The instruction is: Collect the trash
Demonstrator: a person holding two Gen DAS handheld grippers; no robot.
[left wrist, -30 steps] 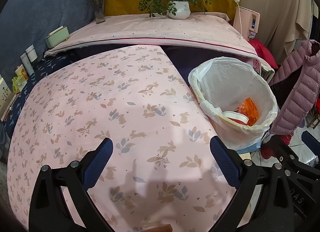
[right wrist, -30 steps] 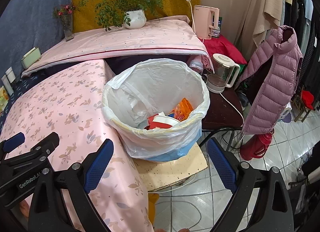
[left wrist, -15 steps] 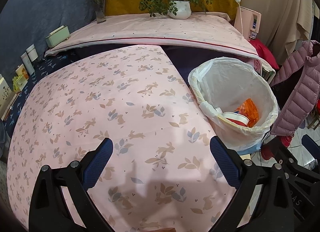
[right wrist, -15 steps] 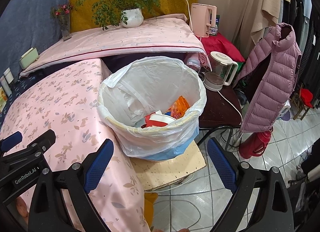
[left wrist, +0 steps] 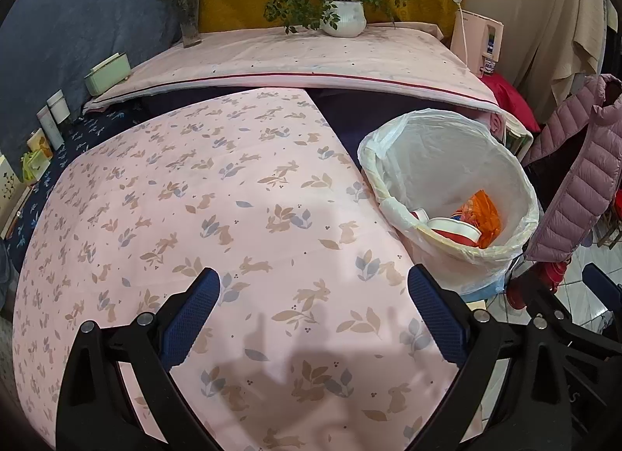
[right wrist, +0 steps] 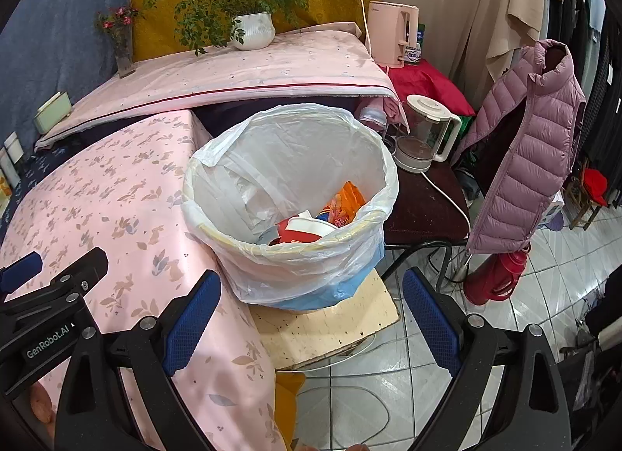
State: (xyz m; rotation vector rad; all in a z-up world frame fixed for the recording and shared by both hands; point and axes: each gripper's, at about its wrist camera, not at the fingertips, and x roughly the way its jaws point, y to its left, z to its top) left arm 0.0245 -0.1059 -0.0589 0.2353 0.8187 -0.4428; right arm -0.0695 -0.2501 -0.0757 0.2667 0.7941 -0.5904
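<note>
A bin lined with a white plastic bag (right wrist: 217, 194) (left wrist: 517, 179) stands on a wooden stool beside the pink rabbit-print table (left wrist: 194, 210) (right wrist: 97, 202). Inside lie a red-and-white paper cup (right wrist: 307, 227) (left wrist: 453, 227) and an orange wrapper (right wrist: 344, 202) (left wrist: 484, 214). My left gripper (left wrist: 313, 315) hovers open over the bare tablecloth, with nothing between its blue pads. My right gripper (right wrist: 311, 315) is open too, just in front of the bin and above the stool. The left gripper's body (right wrist: 42, 295) shows at the left edge of the right wrist view.
Behind the table a raised shelf (left wrist: 311, 58) carries a potted plant (left wrist: 342, 18), a flower vase (left wrist: 188, 23) and a green box (left wrist: 107, 74). A kettle (right wrist: 423, 136), a pink appliance (right wrist: 392, 33), a purple puffer jacket (right wrist: 525, 163) and a red flask (right wrist: 493, 276) stand right of the bin. Cables cross the tiled floor.
Both views have drifted slightly: the bin sits a little lower and to the left in the right wrist view. Both grippers stay open and empty.
</note>
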